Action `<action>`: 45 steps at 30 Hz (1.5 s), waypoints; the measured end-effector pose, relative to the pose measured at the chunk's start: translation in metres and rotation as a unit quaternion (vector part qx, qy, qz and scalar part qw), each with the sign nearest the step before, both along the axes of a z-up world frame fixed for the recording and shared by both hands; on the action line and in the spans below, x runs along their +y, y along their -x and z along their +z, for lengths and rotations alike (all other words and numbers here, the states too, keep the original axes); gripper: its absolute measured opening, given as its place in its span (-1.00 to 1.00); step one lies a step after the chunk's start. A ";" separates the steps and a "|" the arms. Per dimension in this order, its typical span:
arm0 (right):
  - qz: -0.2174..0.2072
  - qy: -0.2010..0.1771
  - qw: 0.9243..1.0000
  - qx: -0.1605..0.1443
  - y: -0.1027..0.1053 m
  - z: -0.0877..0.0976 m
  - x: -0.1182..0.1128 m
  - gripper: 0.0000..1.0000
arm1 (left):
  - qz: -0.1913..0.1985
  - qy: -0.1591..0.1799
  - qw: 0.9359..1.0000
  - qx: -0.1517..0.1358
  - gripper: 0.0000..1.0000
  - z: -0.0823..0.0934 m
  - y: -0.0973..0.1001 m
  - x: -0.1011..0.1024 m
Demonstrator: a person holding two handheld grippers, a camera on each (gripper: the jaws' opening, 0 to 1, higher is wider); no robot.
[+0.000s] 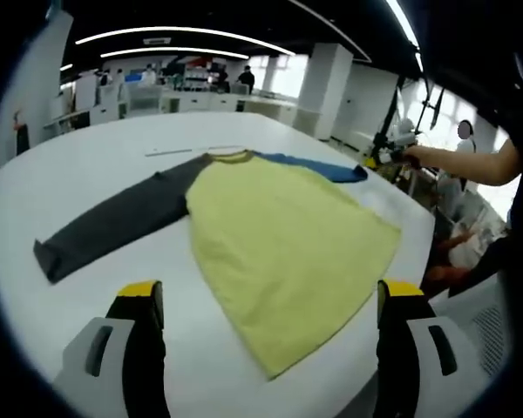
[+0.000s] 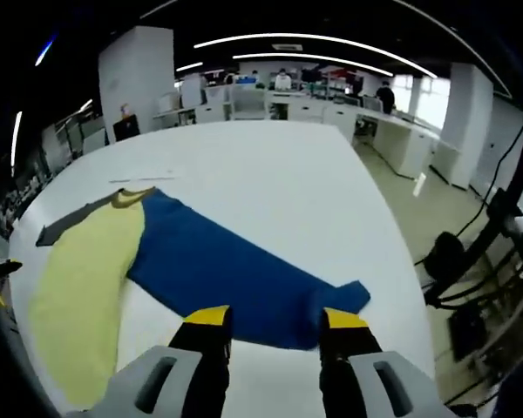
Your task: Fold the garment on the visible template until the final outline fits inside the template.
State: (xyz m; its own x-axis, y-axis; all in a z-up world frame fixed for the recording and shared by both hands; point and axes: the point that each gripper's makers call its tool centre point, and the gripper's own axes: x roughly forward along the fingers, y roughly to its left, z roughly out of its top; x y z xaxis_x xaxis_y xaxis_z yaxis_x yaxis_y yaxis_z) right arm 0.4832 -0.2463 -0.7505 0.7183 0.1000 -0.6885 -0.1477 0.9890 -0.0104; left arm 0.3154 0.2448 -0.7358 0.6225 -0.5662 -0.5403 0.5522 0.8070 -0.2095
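Risk is the blue sleeve bunching — my right gripper hovers open and empty at its cuff, left gripper likewise over the yellow body.

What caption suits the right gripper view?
Open right gripper poised over the blue sleeve of a yellow shirt.

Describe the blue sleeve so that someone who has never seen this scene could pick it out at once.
Find the large white table and the shirt spread flat on it. The blue sleeve runs out from the collar beside the yellow body, its cuff by the right tool. The shirt's other sleeve is dark grey.
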 end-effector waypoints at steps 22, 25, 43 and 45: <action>-0.044 0.031 0.998 0.020 -0.032 -0.023 -0.049 -1.00 | 0.002 -0.007 1.000 -0.001 0.92 -0.001 -0.002 0.001; -0.052 0.032 0.998 0.014 -0.029 -0.018 -0.050 -1.00 | 0.000 -0.008 1.000 -0.002 0.91 -0.001 -0.002 0.001; -0.136 0.018 0.991 0.009 0.022 -0.024 -0.088 -1.00 | -0.009 -0.007 1.000 -0.008 0.91 0.001 0.000 -0.003; -0.140 0.015 0.990 0.013 0.034 -0.026 -0.074 -1.00 | -0.010 -0.007 1.000 -0.009 0.91 0.002 0.000 -0.004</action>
State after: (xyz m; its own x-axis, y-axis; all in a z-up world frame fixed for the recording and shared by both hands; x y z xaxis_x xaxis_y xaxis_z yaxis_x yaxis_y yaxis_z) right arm 0.4495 -0.3206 -0.7760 0.6974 -0.1208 -0.7065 0.1314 0.9905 -0.0396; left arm 0.3158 0.2411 -0.7340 0.6213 -0.5707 -0.5369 0.5717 0.7988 -0.1875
